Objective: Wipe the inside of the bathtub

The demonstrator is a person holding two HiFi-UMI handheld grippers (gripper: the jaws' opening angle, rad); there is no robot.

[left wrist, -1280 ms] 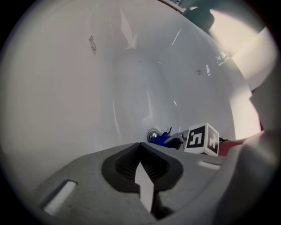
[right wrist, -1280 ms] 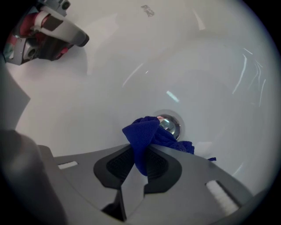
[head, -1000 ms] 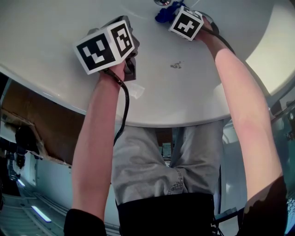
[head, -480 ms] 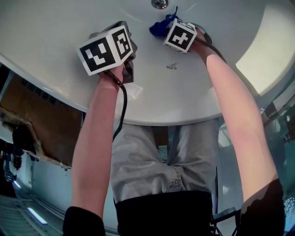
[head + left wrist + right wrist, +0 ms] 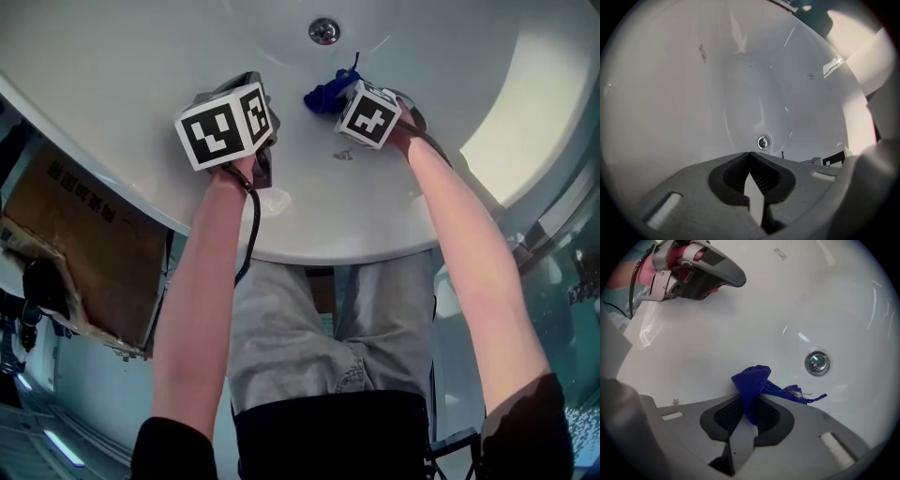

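Right tool (image 5: 750, 405) is clamped on a blue cloth (image 5: 752, 380): a fold of it is pinched between the jaws, and the rest bunches up and trails out to the right with a loose thread. The cloth sits against the white inner wall of the bathtub (image 5: 131, 66), just short of the round metal drain (image 5: 817, 362), not touching it.

Left tool (image 5: 750, 155) has its jaws closed together with nothing between them. I hold it inside the tub, beside my right one, the two a little apart. It points down the basin toward the drain (from the left gripper view the drain sits just past the jaw tips).

Both my forearms reach over the tub rim in the head view, and my grey shorts show below the rim.

There's a small speck of dirt (image 5: 344, 153) on the tub surface between the two tools, closer to the right one; I can't tell what it is.

A cardboard box (image 5: 80, 248) sits outside the tub on my left, partly under the rim.
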